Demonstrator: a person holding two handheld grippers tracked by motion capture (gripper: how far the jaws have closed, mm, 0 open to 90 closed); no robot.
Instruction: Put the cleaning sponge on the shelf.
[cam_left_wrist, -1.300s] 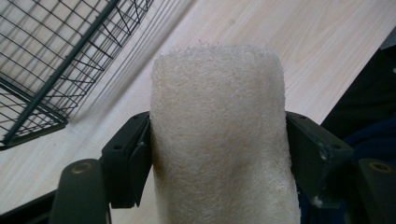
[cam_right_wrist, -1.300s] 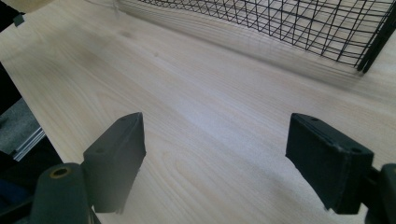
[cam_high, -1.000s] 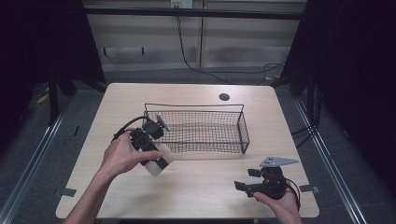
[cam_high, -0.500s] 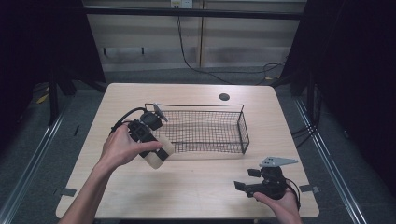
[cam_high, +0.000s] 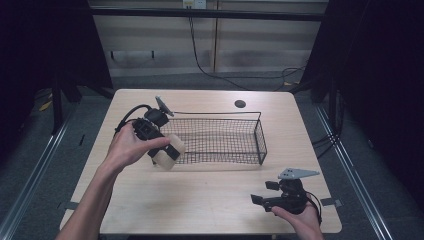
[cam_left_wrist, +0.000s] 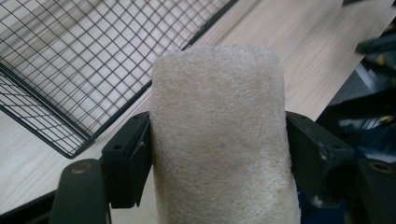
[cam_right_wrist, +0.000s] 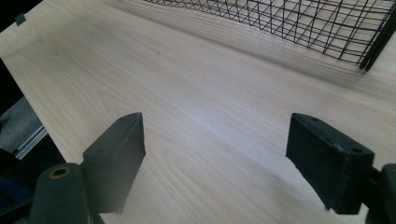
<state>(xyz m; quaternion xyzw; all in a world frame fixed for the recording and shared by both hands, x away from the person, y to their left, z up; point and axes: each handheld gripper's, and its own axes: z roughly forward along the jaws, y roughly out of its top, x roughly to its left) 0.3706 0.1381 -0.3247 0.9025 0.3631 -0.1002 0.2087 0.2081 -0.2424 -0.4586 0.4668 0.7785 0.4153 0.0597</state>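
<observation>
Raised toward the basket (cam_high: 220, 135), left claw (cam_left_wrist: 217, 154) grips a fibrous sponge (cam_left_wrist: 219, 140); right claw (cam_right_wrist: 217, 154) gapes.

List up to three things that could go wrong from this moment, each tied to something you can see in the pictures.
1. The left tool grips the pale fibrous roll beside the wire basket, near its front left corner. Released here, it may well land on the table.
2. The roll looks soft; squeezing could deform it or let it slip.
3. Lifting it over, a jaw could catch the basket's mesh and drag the basket.
</observation>
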